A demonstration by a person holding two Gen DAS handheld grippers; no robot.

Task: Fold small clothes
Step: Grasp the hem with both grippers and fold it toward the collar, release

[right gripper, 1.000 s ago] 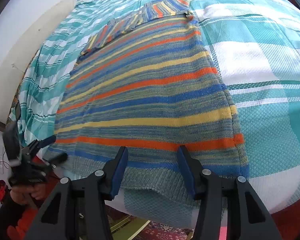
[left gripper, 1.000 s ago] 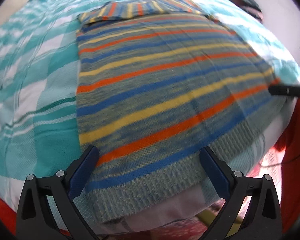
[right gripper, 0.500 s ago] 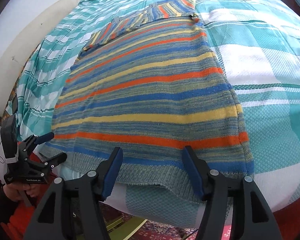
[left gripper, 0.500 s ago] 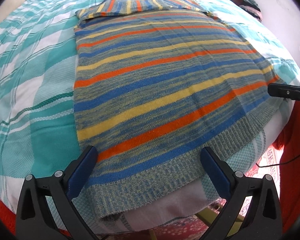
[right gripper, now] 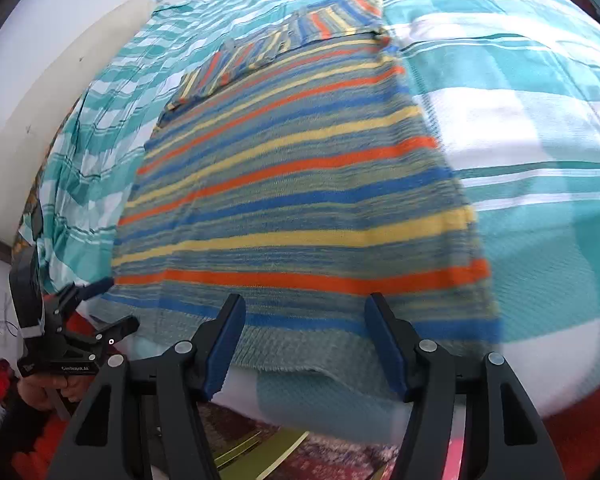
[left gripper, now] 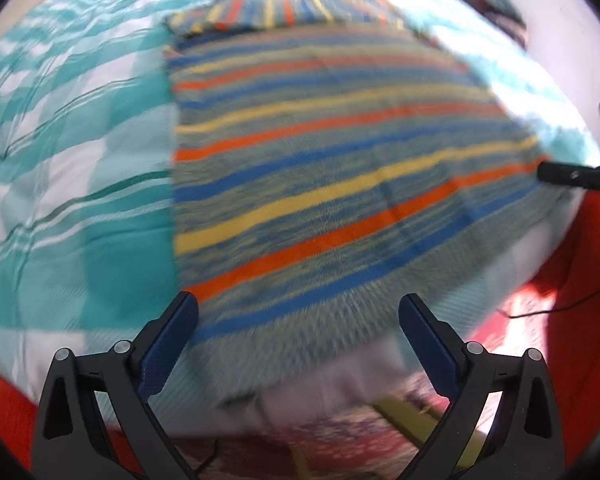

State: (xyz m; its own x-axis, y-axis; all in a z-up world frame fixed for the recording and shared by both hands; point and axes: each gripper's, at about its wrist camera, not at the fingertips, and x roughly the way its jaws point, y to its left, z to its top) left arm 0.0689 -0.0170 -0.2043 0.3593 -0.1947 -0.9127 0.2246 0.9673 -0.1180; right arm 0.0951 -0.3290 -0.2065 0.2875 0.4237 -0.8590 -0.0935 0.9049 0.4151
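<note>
At bed's (right gripper: 540, 240) near edge, striped sweater (right gripper: 300, 200) flat; both grippers (left gripper: 298, 340) (right gripper: 304, 336) fingers spread, empty; hand (right gripper: 48, 390) only in right view

Knit wool on woven cotton

The striped sweater (right gripper: 300, 184) looks like soft matt knit with a ribbed hem; the bedspread (right gripper: 540, 240) is matt woven cloth; both grippers' arms are matt black plastic with blue textured pads (left gripper: 168, 344).

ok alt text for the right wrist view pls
A striped sweater lies flat on a teal checked bedspread, its hem at the bed's near edge. The right gripper hovers over the hem, jaws open and empty; the left gripper waits at the left.
</note>
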